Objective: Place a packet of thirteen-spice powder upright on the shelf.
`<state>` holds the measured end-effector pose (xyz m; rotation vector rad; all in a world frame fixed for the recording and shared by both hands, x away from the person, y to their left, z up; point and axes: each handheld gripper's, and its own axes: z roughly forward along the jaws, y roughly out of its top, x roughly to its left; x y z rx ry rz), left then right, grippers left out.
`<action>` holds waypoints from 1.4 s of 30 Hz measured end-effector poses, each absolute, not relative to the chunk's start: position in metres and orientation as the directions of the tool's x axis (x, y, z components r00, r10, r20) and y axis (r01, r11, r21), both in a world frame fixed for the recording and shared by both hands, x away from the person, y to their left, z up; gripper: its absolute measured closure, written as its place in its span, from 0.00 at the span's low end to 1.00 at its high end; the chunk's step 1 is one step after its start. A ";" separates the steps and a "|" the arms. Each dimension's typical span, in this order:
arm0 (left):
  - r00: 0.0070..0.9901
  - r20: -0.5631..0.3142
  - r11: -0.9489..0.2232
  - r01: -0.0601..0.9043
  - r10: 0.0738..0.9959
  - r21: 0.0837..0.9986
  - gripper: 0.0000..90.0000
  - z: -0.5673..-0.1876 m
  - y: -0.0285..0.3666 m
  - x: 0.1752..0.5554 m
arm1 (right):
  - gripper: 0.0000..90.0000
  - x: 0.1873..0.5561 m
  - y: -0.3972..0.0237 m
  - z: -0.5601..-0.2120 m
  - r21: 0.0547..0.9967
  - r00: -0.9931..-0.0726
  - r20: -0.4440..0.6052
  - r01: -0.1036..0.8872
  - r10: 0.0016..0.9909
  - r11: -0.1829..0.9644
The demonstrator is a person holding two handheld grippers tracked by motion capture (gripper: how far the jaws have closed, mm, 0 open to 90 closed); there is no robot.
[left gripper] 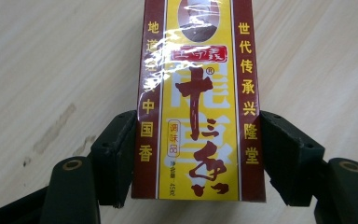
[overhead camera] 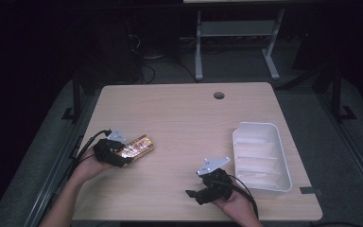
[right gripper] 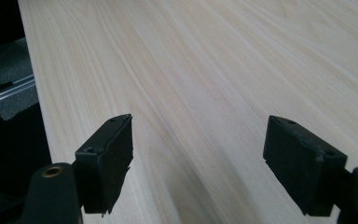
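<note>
1. At the table's (overhead camera: 189, 113) near-left part, lying flat between the jaws of the left gripper (overhead camera: 123, 157): a red-and-yellow box (left gripper: 198, 100), clenched on both long sides, pads pressing against its edges.
2. Showing Chinese writing: large dark-red brush characters down a yellow centre panel, yellow characters down both red side bands, "45" in small print near the bottom.
3. Gleaming under a glossy film wrap; shaped long, flat and rectangular.
4. Hovering near the front edge over bare pale wood grain: the right gripper (overhead camera: 199, 193), jaws standing released, gripping nothing.
5. Sitting at the right side: a white plastic bin (overhead camera: 283, 163), ribbed inside.
</note>
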<state>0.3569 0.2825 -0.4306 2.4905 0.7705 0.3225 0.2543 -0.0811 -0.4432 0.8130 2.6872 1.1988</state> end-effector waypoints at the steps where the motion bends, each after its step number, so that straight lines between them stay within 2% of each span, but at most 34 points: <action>1: 0.816 0.079 -0.710 0.445 0.573 0.545 0.36 -0.427 0.279 0.353 | 0.29 0.254 -0.081 -0.442 0.717 -0.856 0.134 0.432 0.500 0.548; 11: 0.841 0.121 -0.720 0.366 0.527 0.590 0.36 -0.413 0.258 0.330 | 0.32 0.253 -0.081 -0.433 0.748 -0.865 0.155 0.419 0.478 0.515; 18: 0.862 0.127 -0.716 0.316 0.490 0.622 0.36 -0.407 0.240 0.315 | 0.28 0.253 -0.082 -0.429 0.757 -0.860 0.154 0.419 0.486 0.501; 33: 0.883 0.138 -0.703 0.254 0.449 0.665 0.36 -0.414 0.214 0.282 | 0.27 0.249 -0.083 -0.420 0.814 -0.872 0.033 0.308 0.489 0.493; 37: 0.887 0.138 -0.695 0.240 0.441 0.678 0.36 -0.415 0.207 0.274 | 0.28 0.250 -0.083 -0.418 0.804 -0.867 0.054 0.332 0.495 0.494; 42: 0.897 0.148 -0.694 0.208 0.416 0.689 0.36 -0.414 0.195 0.262 | 0.25 0.253 -0.086 -0.418 0.781 -0.852 0.132 0.405 0.507 0.476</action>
